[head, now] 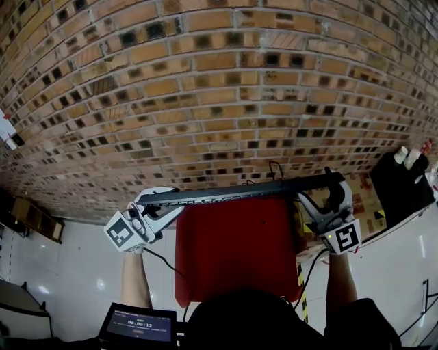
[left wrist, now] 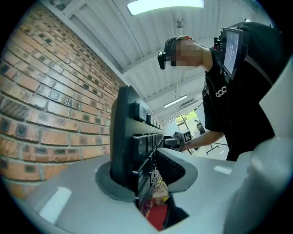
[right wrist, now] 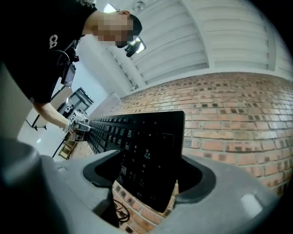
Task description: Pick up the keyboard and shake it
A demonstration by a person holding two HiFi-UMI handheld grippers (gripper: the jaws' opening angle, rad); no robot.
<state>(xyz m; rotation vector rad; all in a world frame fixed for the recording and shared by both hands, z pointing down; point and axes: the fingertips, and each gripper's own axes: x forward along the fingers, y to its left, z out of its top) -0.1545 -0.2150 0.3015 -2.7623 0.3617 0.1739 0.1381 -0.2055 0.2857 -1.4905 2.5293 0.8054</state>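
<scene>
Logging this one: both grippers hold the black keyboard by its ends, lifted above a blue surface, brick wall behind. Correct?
Not quite: the surface is red, not blue, as the head view shows. The rest stands: the left gripper and right gripper hold the black keyboard by its ends, brick wall behind.

Brick wall [head: 205, 82] fills head view from 9 to 3 o'clock. Red table [head: 236, 249] at 6, white floor [head: 61, 273] at 8. Ceiling strip light [left wrist: 165, 4] at 12 in left gripper view.
</scene>
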